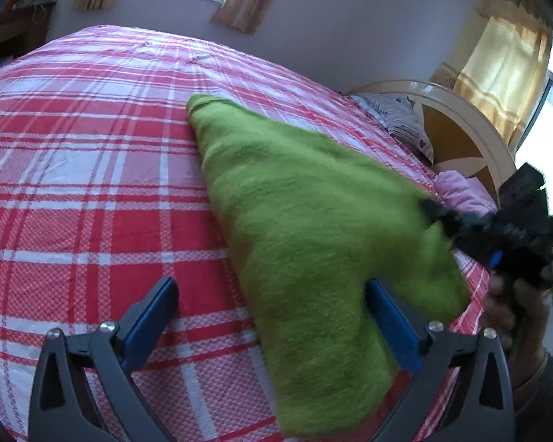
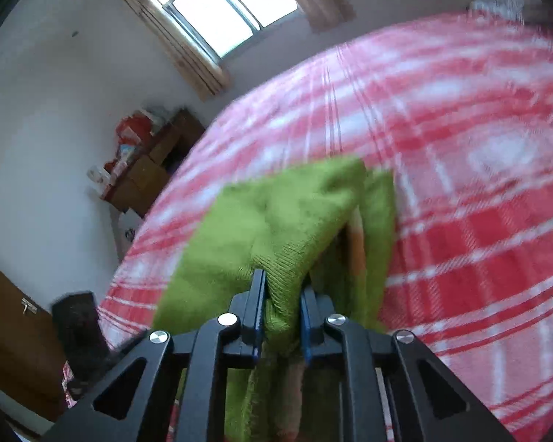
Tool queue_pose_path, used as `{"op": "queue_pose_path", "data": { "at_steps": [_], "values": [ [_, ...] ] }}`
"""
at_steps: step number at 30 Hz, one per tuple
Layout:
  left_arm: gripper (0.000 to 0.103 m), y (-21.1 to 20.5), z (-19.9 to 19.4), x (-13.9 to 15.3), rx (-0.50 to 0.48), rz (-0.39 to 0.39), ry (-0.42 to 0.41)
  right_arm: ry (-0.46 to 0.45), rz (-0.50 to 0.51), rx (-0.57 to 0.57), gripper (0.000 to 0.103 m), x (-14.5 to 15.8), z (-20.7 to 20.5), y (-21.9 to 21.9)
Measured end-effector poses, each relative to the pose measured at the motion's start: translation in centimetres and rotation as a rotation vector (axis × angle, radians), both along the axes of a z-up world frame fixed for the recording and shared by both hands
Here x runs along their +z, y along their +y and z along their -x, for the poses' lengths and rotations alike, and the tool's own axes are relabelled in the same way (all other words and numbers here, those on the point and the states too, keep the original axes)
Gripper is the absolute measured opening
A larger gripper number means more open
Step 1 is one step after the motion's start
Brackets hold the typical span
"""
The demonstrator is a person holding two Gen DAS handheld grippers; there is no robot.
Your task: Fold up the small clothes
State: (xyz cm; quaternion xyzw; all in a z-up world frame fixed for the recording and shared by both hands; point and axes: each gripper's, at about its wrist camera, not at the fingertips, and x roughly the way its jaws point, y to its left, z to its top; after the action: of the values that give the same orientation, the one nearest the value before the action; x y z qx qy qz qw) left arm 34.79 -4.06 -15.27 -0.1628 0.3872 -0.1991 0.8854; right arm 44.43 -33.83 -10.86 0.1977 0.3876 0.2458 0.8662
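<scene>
Two grippers, left gripper (image 1: 272, 309) spread wide, right gripper (image 2: 282, 291) pinching green garment (image 1: 306, 221) edge, bedspread (image 1: 92, 147) beyond.

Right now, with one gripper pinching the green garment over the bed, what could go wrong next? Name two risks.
1. The right gripper pinches only a small bunch of the green garment; the knit could slip out as it is pulled.
2. The left gripper is open, one finger beside the cloth; closing now may catch extra layers and spoil the fold.

I can't read the blurred bedspread (image 2: 461, 184) on the right wrist view, and the green sweater (image 1: 313, 221) hides my right tool (image 1: 437, 217) tips (left view).
</scene>
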Motion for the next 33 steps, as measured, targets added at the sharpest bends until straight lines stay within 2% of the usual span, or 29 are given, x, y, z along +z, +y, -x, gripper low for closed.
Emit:
{"op": "queue_pose_path", "data": {
  "at_steps": [3, 5, 6, 9, 10, 11, 12, 13, 15, 17, 18, 19, 21, 23, 25, 27, 28, 30, 33],
  "values": [
    [0.103, -0.8, 0.0, 0.1, -0.022, -0.035, 0.002, 0.012, 0.045, -0.029, 0.015, -0.1, -0.3, -0.6],
    [0.103, -1.1, 0.2, 0.2, -0.027, -0.06, 0.0, 0.105, 0.096, -0.025, 0.015, -2.8, -1.4, -0.5],
    [0.103, -1.3, 0.2, 0.2, -0.031, -0.066, 0.0, 0.109, 0.099, -0.034, 0.015, -3.5, -1.4, -0.6],
    [0.103, -1.3, 0.7, 1.1, -0.019, -0.093, -0.029, 0.104, 0.012, -0.068, 0.018, -4.3, -1.4, -1.8],
    [0.103, -1.3, 1.0, 1.8, -0.004, -0.107, -0.054, 0.113, 0.006, -0.076, 0.019, -4.2, -1.4, -1.9],
    [0.103, -1.1, 1.1, 2.3, 0.0, -0.112, -0.078, 0.106, 0.035, -0.08, 0.025, -3.7, -1.2, -1.8],
    [0.103, -1.0, 1.2, 3.0, 0.006, -0.114, -0.103, 0.088, 0.087, -0.092, 0.036, -3.0, -0.8, -1.6],
    [0.103, -0.9, 0.9, 3.6, 0.019, -0.122, -0.117, 0.064, 0.129, -0.104, 0.04, -2.2, -0.4, -1.4],
    [0.103, -0.8, -0.3, 4.1, 0.051, -0.154, -0.113, -0.024, 0.201, -0.138, 0.04, 0.3, 0.7, -0.8],
    [0.103, -1.1, -1.9, 3.9, 0.088, -0.202, -0.086, -0.102, 0.212, -0.147, 0.041, 2.3, 1.4, -0.3],
    [0.103, -1.4, -2.4, 3.5, 0.107, -0.231, -0.07, -0.132, 0.199, -0.127, 0.046, 3.1, 1.4, 0.1],
    [0.103, -1.5, -2.8, 3.1, 0.11, -0.239, -0.057, -0.153, 0.194, -0.103, 0.054, 3.6, 1.5, 0.7],
    [0.103, -1.8, -3.1, 2.3, 0.1, -0.23, -0.038, -0.181, 0.17, -0.006, 0.058, 3.8, 1.3, 2.7],
    [0.103, -1.9, -3.3, 0.8, 0.104, -0.21, 0.012, -0.143, 0.169, 0.066, 0.058, 2.6, 0.4, 4.0],
    [0.103, -1.3, -3.3, -0.1, 0.1, -0.152, 0.037, -0.066, 0.183, 0.066, 0.058, 0.6, -0.6, 4.3],
    [0.103, -0.9, -3.2, -0.1, 0.09, -0.133, 0.041, 0.01, 0.22, 0.029, 0.056, -1.8, -1.4, 3.2],
    [0.103, -1.1, -3.0, -0.1, 0.086, -0.144, 0.036, 0.02, 0.209, 0.032, 0.056, -3.0, -1.4, 2.3],
    [0.103, -1.9, -2.3, 0.1, 0.093, -0.187, 0.017, -0.02, 0.169, 0.043, 0.056, -3.3, -0.8, 1.1],
    [0.103, -2.4, -2.4, 0.1, 0.102, -0.216, 0.011, -0.001, 0.215, 0.002, 0.057, -3.9, -0.6, 0.4]
  ]
}}
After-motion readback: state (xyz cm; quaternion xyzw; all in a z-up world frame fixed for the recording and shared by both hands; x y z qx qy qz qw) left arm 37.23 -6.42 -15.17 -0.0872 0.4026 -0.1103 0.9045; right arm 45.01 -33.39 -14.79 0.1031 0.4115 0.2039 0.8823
